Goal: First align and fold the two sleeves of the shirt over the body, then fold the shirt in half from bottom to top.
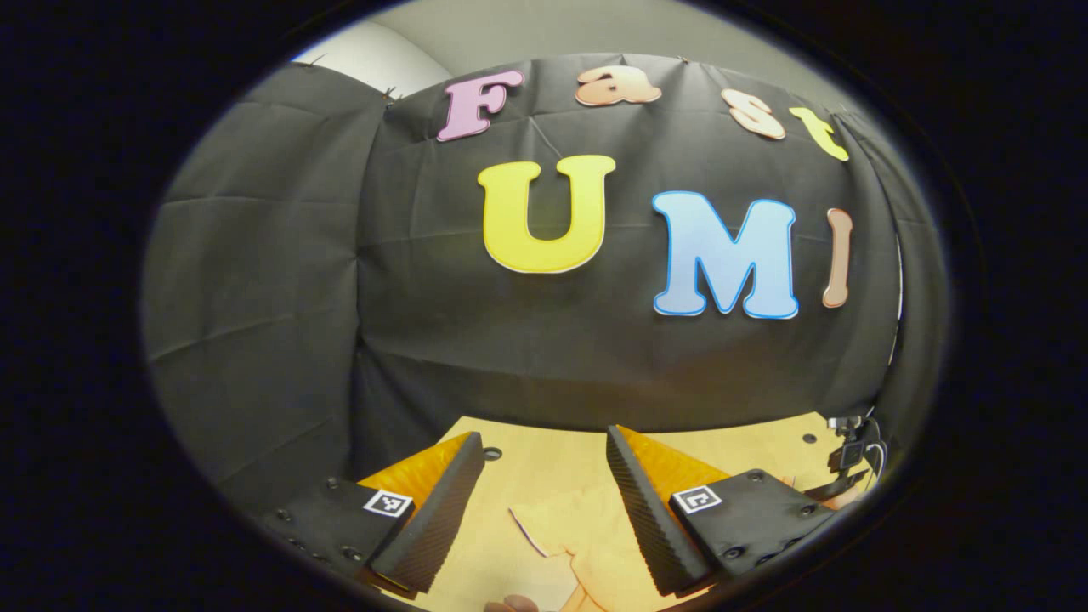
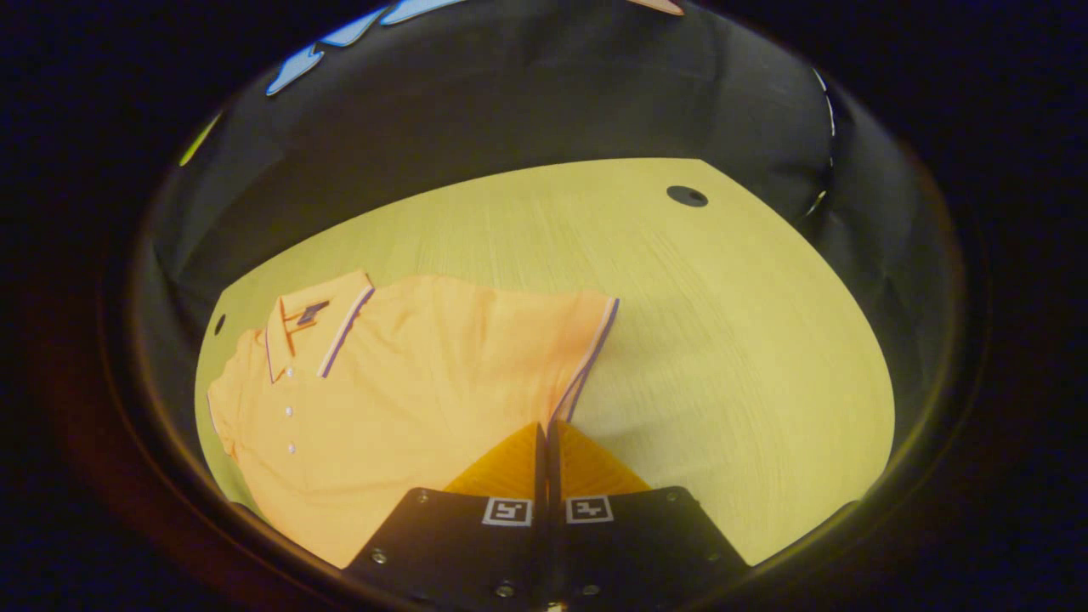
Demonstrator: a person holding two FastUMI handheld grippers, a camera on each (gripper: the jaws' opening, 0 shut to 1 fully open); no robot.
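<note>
Item one, the shirt (image 2: 399, 382): we find it in the right gripper view, an orange polo lying flat on the table (image 2: 731, 340), toward the left part of the tabletop. Its collar (image 2: 319, 327) points to the far left, with a row of small buttons (image 2: 289, 412) running down the placket. One sleeve (image 2: 574, 340) stretches out to the right, its cuff edged with a pale and dark stripe. In the left gripper view we see a patch of the same orange cloth (image 1: 586, 535) on the wood, low between the fingers.

Item two, the right gripper (image 2: 546, 429): we record its fingers brought together with scarcely a slit between them, the tips resting at the striped cuff of the sleeve. Whether cloth is pinched between them we cannot tell.

Item three, the left gripper (image 1: 544, 446): we record its fingers spread wide apart, holding nothing, raised above the table and aimed toward the booth's wall (image 1: 476, 340).

Item four, the table: pale wood grain, with a small dark round hole (image 2: 687, 196) near its far right corner and another hole (image 2: 219, 324) by the shirt collar.

Item five, a small dark clamp-like fitting (image 1: 850, 450) at the table's right edge in the left gripper view.
</note>
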